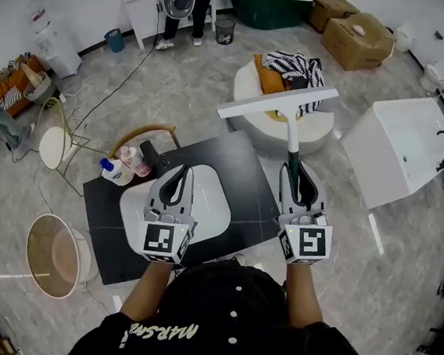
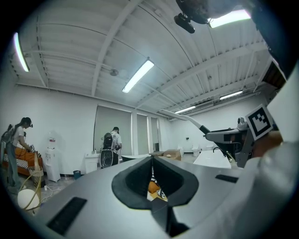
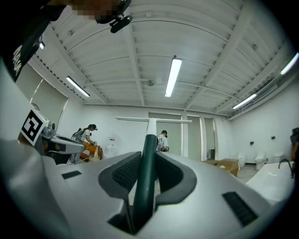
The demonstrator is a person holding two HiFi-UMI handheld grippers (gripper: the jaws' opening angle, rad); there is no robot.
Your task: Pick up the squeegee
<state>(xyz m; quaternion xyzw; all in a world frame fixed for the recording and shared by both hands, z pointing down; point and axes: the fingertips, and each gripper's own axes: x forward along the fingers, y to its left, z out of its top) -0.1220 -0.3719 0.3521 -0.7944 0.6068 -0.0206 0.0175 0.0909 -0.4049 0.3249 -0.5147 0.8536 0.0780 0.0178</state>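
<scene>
Right gripper (image 1: 297, 180) is clamped on the white-bladed, dark-green-handled plastic squeegee (image 1: 279, 104); left gripper (image 1: 178, 178) has its jaws together, empty. I'd squeeze firmly so it doesn't swivel.

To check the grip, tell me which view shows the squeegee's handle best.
The right gripper view: the squeegee handle sits clamped between the pads of the right hand-held gripper, close up. The head view shows the whole tool from above, the grip small. The left gripper view shows it sidelong, far off.
</scene>
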